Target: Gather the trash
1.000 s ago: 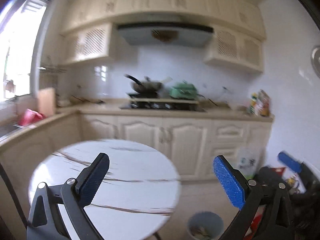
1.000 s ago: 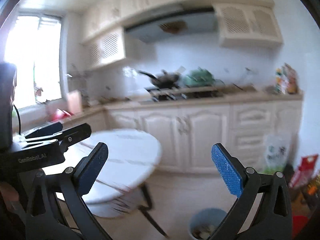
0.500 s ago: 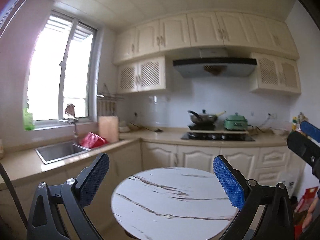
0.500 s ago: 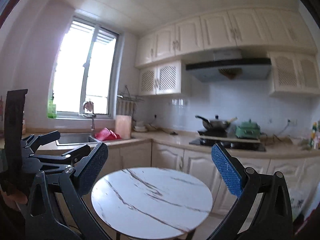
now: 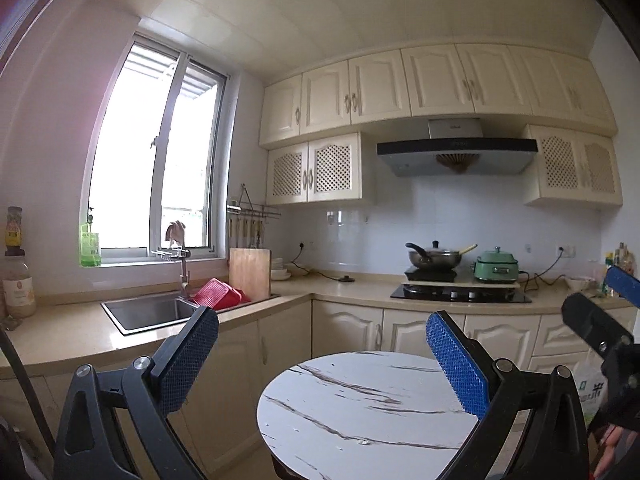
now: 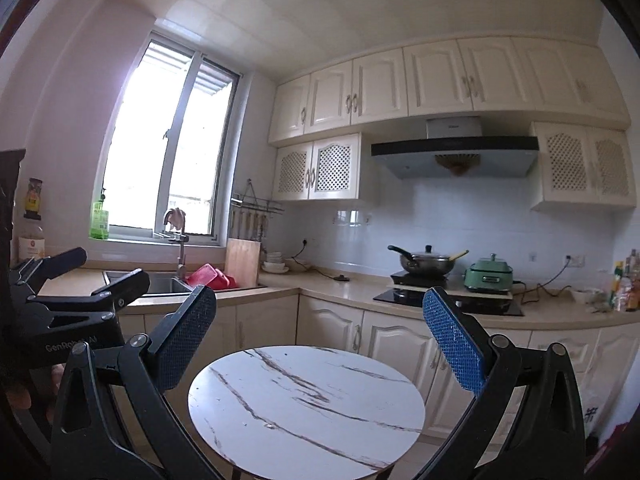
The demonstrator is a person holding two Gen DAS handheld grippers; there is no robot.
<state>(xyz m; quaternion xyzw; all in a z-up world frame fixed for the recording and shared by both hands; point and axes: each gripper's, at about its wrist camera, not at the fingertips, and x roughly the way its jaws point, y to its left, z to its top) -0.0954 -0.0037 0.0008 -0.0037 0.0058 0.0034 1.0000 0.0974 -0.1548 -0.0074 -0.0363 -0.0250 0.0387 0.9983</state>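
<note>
From my seat, the round table (image 5: pixel 360 408) loses its near edge behind my left gripper's fingers (image 5: pixel 458 364), and its legs fall below the frame. Through the right wrist camera, the sink (image 6: pixel 160 282) is half covered by the left gripper's body (only the far rim shows). The bottles at the counter's right end (image 6: pixel 624 284) are too small and blurred to read.

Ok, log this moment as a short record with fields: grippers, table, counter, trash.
left gripper: jaws wide open, holding nothing
right gripper: jaws wide open, holding nothing
round marble table: in front of both grippers, nothing lying on it
sink: set in the left counter, red basket beside it
stove: pan and green cooker above it
trash: none visible in either view
</note>
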